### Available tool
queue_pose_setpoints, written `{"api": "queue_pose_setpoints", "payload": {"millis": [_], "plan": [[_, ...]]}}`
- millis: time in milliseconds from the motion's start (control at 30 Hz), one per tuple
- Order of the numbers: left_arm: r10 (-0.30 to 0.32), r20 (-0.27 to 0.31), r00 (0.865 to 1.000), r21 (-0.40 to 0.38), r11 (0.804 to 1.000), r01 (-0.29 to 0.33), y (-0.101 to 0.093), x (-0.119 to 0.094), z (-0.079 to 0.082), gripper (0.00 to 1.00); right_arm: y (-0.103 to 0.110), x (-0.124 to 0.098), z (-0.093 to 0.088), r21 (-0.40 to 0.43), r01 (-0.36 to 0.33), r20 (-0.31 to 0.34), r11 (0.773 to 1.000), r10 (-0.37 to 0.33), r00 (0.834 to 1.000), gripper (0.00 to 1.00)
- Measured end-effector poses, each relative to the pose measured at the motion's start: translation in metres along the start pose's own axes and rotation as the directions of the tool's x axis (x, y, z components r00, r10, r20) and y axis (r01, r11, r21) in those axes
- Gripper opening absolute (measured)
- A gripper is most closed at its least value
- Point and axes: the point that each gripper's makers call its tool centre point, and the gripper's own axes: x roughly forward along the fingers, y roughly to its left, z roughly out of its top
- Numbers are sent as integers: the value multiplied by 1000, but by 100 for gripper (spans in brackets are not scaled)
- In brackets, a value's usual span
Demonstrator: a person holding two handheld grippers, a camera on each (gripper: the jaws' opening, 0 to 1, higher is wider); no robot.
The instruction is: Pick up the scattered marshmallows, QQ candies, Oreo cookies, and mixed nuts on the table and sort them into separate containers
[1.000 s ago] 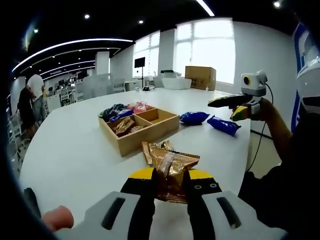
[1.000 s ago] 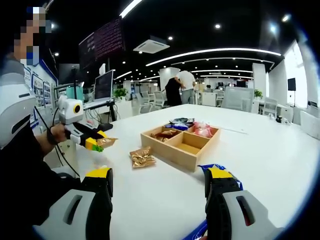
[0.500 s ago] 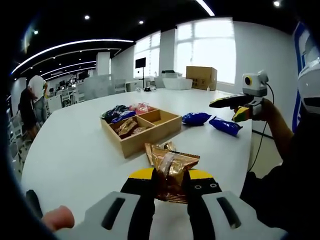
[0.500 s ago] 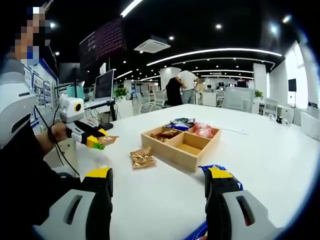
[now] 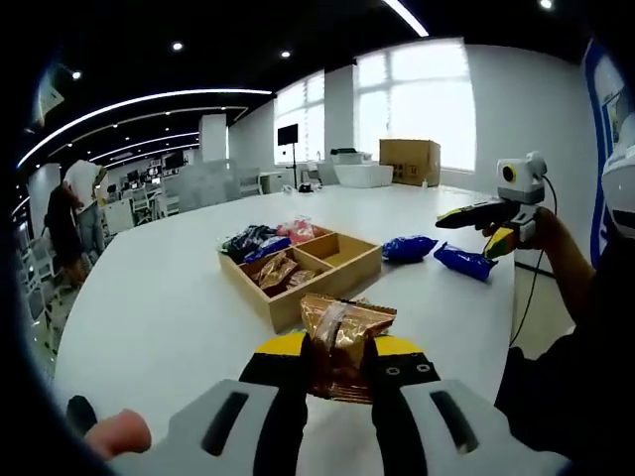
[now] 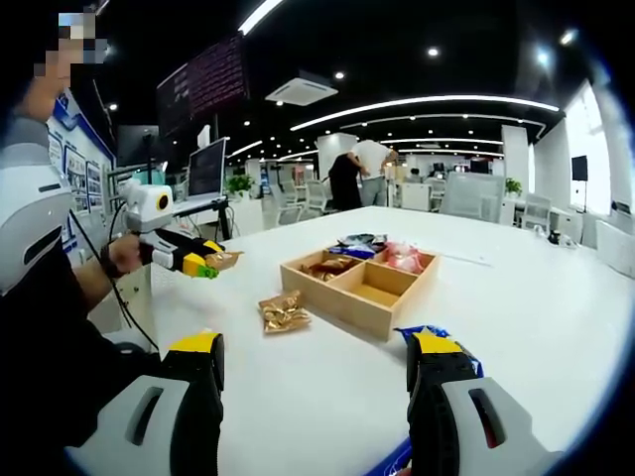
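I can read no words or numbers anywhere: the print on the gold packet (image 5: pixel 341 337) in my left tongs is too blurred, the blue packets (image 5: pixel 463 261) on the desk are too small, and the dark screen (image 6: pixel 211 82) overhead shows only reddish rows

An open office with dark ceiling light strips (image 6: pixel 427 102), bright windows (image 5: pixel 429 109) and a white table (image 5: pixel 159 288).

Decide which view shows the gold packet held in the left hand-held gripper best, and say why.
The left gripper view: the gold packet sits close up, clamped between the left hand-held gripper jaws, wrinkles plain. In the right gripper view the same packet is a small distant tab at that gripper's tip.
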Motion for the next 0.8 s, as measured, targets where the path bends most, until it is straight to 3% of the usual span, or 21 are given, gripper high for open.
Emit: {"api": "queue_pose_setpoints", "payload": {"millis": [800], "plan": [[27, 69, 997, -9, 1000, -27, 19, 15, 29, 27, 0, -1, 2, -3, -5, 3, 1000, 5, 1000, 71]]}}
